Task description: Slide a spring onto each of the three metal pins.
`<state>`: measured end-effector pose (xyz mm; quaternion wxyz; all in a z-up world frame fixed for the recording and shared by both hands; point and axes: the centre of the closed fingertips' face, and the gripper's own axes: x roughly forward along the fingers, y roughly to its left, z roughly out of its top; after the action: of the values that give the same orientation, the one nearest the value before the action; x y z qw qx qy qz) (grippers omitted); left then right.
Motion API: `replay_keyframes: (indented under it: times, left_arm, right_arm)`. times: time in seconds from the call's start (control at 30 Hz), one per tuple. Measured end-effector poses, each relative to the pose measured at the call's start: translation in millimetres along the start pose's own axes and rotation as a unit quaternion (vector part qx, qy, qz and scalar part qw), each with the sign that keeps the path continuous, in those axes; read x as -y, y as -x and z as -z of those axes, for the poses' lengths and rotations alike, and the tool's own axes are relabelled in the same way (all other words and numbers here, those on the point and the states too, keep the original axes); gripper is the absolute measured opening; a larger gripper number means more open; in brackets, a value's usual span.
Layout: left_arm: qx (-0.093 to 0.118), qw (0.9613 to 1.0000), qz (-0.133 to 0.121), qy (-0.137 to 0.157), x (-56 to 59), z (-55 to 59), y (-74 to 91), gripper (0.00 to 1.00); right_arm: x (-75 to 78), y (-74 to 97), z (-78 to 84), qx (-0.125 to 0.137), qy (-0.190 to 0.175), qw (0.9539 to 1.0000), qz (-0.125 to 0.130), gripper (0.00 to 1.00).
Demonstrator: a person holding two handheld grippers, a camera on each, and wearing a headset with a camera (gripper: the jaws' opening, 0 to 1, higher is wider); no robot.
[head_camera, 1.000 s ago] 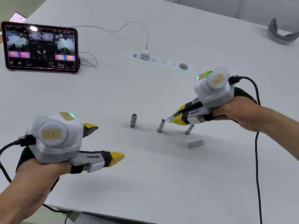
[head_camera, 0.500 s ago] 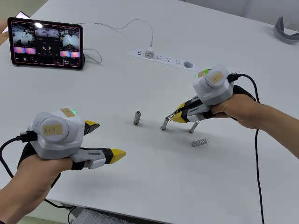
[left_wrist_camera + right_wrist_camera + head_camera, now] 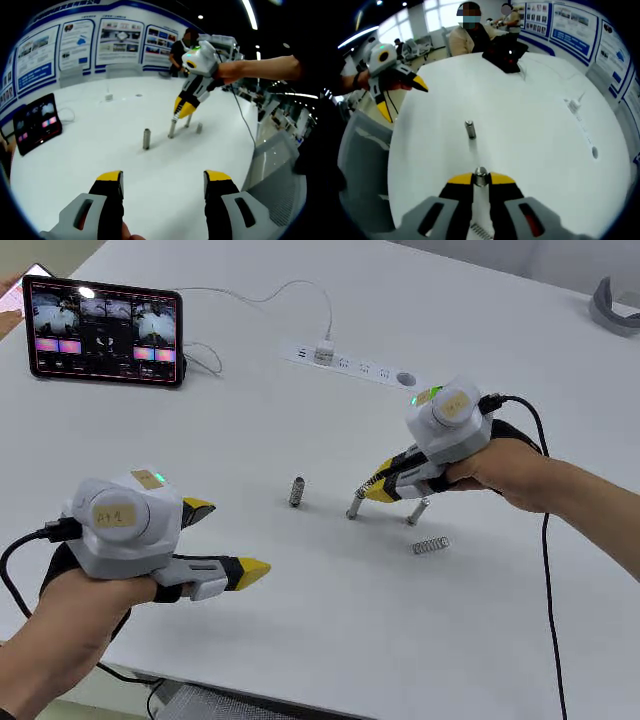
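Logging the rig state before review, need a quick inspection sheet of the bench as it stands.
Surface: white table, matte, no spills seen.
Job's things: left pin carries a spring; middle pin and right pin are bare; loose spring lies flat by the right pin.
Clutter: lit tablet; power strip; grey band at the far edge.
Grippers: left gripper open and holding nothing; right gripper shut on the held spring at the middle pin's top.
Cables: white cable into the strip; black cable from the right gripper.
Surroundings: posters; seated person.
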<state>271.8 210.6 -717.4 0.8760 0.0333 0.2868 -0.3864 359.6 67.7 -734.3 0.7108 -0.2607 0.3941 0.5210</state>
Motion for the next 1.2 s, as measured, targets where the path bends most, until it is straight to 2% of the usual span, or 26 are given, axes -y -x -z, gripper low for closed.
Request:
replay_keyframes:
  times: [0.2,0.63,0.83,1.2]
  left_arm:
    - [0.0,1.0,-0.002,0.001,-0.7,0.1,2.0,0.66]
    - [0.001,1.0,-0.002,0.003,1.9,-0.7,2.9,0.66]
    - [-0.002,1.0,-0.001,0.002,2.3,0.7,3.2,0.66]
    - [0.003,1.0,-0.008,0.004,-4.5,-2.1,4.3,0.66]
  right_arm:
    - [1.2,-1.9,-1.6,0.001,-0.005,1.0,0.0,0.13]
    - [-0.2,-8.1,-6.5,-0.004,0.009,1.0,-0.001,0.13]
    - [-0.1,-11.6,-1.9,-0.009,0.007,0.9999,-0.004,0.13]
    - [-0.7,-23.4,4.5,-0.019,0.01,0.9997,-0.009,0.13]
